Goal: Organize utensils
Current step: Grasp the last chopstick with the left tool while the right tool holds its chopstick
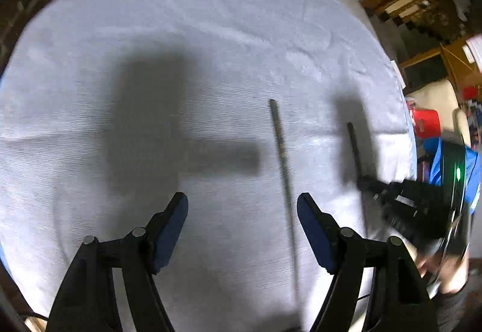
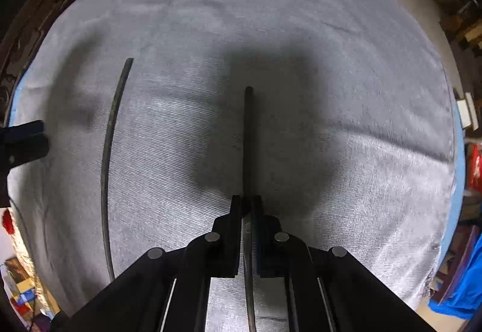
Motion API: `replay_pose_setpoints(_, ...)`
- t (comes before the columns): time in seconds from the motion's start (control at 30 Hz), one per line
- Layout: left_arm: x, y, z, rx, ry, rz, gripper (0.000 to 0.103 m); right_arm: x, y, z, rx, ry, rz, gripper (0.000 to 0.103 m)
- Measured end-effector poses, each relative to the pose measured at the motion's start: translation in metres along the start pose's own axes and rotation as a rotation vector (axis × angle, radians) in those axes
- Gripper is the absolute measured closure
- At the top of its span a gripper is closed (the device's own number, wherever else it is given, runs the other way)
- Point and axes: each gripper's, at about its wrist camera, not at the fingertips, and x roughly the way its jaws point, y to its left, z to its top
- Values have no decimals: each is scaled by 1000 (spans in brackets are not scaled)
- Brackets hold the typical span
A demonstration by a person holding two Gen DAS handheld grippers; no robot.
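One chopstick (image 2: 248,136) was clamped in the right claw (image 2: 247,205); left claw (image 1: 242,211) was held apart beside the second chopstick (image 1: 281,151), presumably for pairing.

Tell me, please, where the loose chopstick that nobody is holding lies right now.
The loose chopstick lies flat on the white cloth, left of the one clamped in the right hand-held gripper; in the left wrist view it lies just inside the open left hand-held gripper's right finger.

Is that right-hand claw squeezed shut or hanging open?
Shut. The right claw has its two fingers pressed against a thin dark stick, which pokes out ahead over the white cloth.
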Motion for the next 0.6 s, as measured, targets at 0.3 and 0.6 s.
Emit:
replay_pose_setpoints(0.3, 51, -54, 23, 26, 115, 148, 54, 0, -20, -6, -13, -13, 15, 95)
replay_pose_setpoints(0.6, 65, -62, 15, 201, 232, 264, 94, -11, -36, -17, -23, 3, 23, 94)
